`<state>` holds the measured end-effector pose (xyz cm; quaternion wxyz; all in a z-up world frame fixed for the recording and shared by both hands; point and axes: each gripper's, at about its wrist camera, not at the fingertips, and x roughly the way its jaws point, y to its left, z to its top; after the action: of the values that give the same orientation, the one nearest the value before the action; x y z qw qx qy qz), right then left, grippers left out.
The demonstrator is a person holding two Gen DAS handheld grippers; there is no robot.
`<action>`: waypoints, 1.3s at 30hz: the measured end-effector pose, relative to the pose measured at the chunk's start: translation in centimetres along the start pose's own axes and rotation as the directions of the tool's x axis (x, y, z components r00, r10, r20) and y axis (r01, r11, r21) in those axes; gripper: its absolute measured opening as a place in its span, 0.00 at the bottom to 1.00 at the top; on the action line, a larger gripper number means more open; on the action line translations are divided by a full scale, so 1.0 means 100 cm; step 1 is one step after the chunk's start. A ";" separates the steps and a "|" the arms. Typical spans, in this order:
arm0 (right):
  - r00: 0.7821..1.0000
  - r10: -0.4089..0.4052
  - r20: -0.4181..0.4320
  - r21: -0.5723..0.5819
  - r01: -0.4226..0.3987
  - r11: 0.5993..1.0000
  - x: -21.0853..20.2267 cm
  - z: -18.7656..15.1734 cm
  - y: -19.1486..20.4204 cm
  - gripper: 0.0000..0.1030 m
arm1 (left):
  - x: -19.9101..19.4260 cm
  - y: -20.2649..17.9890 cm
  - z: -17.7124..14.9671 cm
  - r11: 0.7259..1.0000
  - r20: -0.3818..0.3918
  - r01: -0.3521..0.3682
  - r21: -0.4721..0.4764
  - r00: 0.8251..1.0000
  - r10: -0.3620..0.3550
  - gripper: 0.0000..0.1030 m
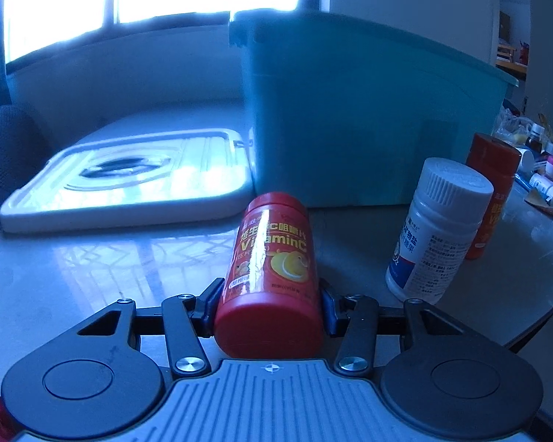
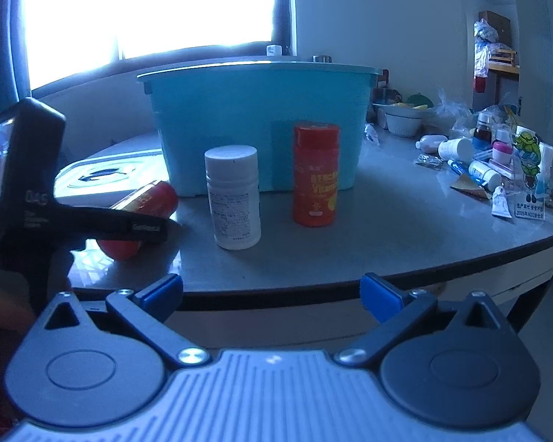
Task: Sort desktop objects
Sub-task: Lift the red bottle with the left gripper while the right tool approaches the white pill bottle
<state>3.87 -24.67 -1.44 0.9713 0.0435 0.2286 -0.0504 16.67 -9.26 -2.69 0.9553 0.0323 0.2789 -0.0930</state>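
Left wrist view shows the left gripper (image 1: 269, 305) with its jaws closed on a red Vitamin C bottle (image 1: 271, 276) that lies on its side, cap end toward the camera, its blue pads (image 1: 213, 304) pressing both flanks. The bottle rests low over the grey desk (image 1: 92, 269), near the front edge. Behind it stands a teal plastic bin (image 1: 350, 110), and to the bin's left a white lid (image 1: 129, 180) lies flat on the desk, close to the left edge. To the right of the held bottle, a white pill bottle (image 1: 438, 232) with a ribbed cap stands upright, and just behind that a second red Vitamin C bottle (image 1: 492, 191) stands upright too, partly hidden by the white one.

Right wrist view shows the right gripper (image 2: 271, 296) just off the desk's front edge, its jaws wide apart with nothing between them. From here the white pill bottle (image 2: 233, 197) and the upright red bottle (image 2: 316, 173) stand side by side, apart, in front of the teal bin (image 2: 258, 110). The held red bottle (image 2: 143, 217) appears at the left, partly covered by the left gripper's black frame. Toward the desk's right edge lies a loose clutter of small bottles and tubes (image 2: 479, 169), along with a white bowl (image 2: 402, 123).
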 end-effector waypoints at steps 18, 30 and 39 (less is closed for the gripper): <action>0.999 0.044 0.031 0.009 -0.044 0.999 0.022 0.005 0.015 1.00 | -0.028 0.036 -0.001 0.997 0.008 -0.066 -0.035 0.998 0.066 0.48; 0.998 0.055 0.029 0.031 -0.055 0.998 0.038 0.008 0.016 1.00 | -0.040 0.043 -0.003 0.996 0.006 -0.077 -0.048 0.997 0.078 0.48; 0.997 0.063 0.034 0.027 -0.064 0.998 0.055 0.014 0.017 1.00 | -0.043 0.042 -0.002 0.997 0.012 -0.072 -0.040 0.997 0.072 0.48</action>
<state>9.55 -23.60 -2.59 0.9753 0.0638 0.2103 -0.0233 13.83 -4.46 -0.49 0.9603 0.0230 0.2730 -0.0531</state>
